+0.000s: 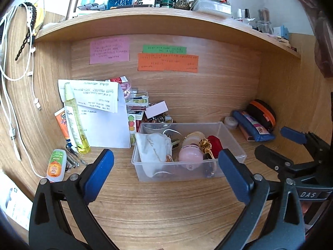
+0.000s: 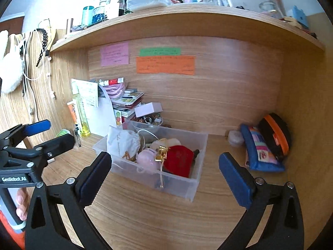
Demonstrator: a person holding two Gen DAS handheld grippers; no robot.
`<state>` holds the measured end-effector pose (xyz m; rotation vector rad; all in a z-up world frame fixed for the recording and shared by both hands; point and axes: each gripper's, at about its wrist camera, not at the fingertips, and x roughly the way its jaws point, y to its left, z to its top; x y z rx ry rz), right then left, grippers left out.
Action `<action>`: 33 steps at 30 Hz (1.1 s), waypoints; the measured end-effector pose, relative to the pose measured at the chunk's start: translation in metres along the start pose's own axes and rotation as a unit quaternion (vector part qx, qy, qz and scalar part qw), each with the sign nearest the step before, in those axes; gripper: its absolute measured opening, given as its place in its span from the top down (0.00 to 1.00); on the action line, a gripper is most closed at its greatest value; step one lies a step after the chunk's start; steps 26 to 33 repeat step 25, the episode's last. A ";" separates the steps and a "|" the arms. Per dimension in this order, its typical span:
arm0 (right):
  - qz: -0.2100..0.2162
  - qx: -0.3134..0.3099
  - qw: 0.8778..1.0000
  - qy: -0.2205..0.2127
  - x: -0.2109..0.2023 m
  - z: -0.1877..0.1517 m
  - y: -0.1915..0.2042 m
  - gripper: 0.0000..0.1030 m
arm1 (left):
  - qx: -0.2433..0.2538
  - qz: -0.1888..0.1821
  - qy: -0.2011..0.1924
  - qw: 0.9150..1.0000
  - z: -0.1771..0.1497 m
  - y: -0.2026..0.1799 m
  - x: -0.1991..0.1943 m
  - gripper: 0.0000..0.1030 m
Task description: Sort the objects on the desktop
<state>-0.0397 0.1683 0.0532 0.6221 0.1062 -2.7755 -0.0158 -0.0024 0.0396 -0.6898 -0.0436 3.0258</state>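
Observation:
A clear plastic bin [image 1: 233, 135] [image 2: 199, 145] stands on the wooden desk. It holds a white cloth pouch [image 1: 155, 148] [image 2: 122, 141], a pink round bottle [image 1: 190, 156] [image 2: 146, 158], a gold ornament [image 1: 206, 144] and a red pouch [image 1: 215, 143] [image 2: 179, 160]. My left gripper [image 1: 166, 166] is open and empty just in front of the bin. My right gripper [image 2: 164, 170] is open and empty at the bin's near side; it also shows at the right of the left wrist view [image 1: 278, 143].
A yellow bottle [image 1: 75, 118], an orange tube [image 1: 62, 125] and a small orange-labelled bottle [image 1: 56, 164] stand at the left by white papers [image 1: 104, 112]. A blue pencil case [image 2: 260, 148] and a black-orange case [image 2: 274, 137] lie at the right. A cluttered shelf [image 1: 145, 18] hangs overhead.

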 end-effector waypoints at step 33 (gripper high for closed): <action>-0.033 0.017 0.999 0.032 0.013 -0.029 -0.001 0.00 | -0.018 0.004 0.038 0.999 -0.027 0.005 0.027 0.01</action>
